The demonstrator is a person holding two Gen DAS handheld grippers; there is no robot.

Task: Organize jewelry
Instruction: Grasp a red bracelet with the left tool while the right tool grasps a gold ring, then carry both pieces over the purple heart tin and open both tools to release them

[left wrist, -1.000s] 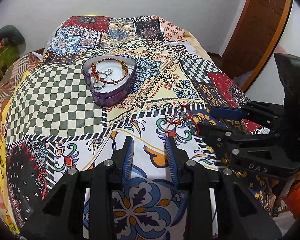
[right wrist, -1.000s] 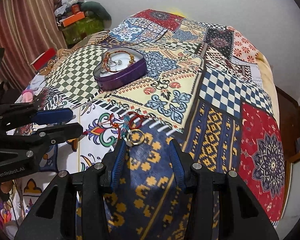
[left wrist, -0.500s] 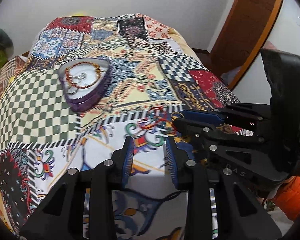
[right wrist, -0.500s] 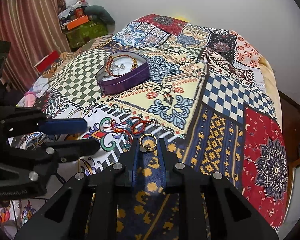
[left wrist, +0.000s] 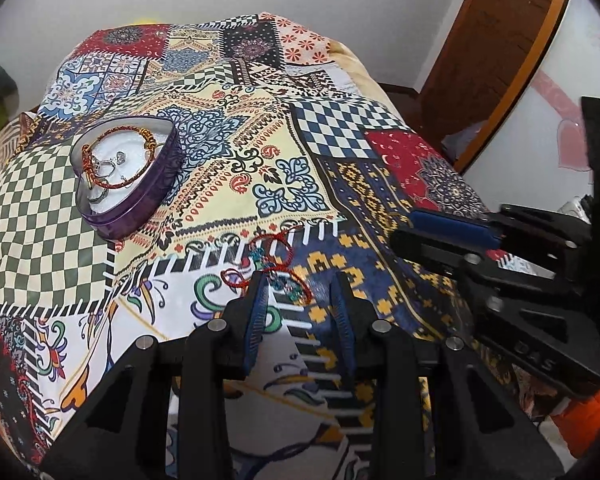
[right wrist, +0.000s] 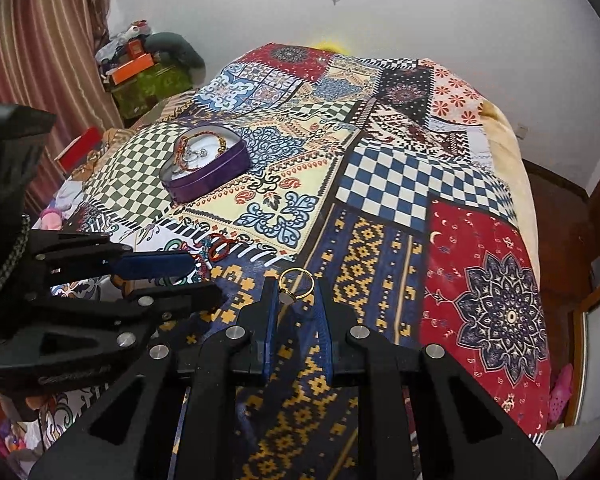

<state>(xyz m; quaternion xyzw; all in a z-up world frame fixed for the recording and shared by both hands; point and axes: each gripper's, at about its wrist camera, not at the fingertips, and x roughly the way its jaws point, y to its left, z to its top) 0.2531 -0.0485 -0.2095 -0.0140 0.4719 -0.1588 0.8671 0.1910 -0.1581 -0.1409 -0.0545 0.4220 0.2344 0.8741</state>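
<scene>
A bed covered with a patchwork-print bedspread (right wrist: 380,184) fills the room, its panels checked, floral and geometric in red, blue, cream and green. Toward the far left side of the bed sits an open heart-shaped purple tin (left wrist: 140,204), white inside, holding a red-and-gold beaded bracelet (left wrist: 120,152) looped around its edge and some silver rings (left wrist: 108,164) near the middle. Two black handheld grippers with blue finger pads work near the foot of the bed, side by side. The right gripper (right wrist: 296,300) is pinching a gold ring (right wrist: 296,284) between its pads, the band standing upright just above a navy-and-yellow panel. The left gripper (left wrist: 300,292) hovers low over a tangle of red cord bracelets with small teal beads (left wrist: 278,268) lying on the bedspread where a white swirl panel meets the navy one; its jaws are closing, with part of the tangle between them and the pads not yet pressing on it. The tin lies well apart from both grippers, farther up the bed. A brown wooden door (left wrist: 496,40) stands at the right, striped curtains (right wrist: 40,48) at the left, and a plain white wall behind.
</scene>
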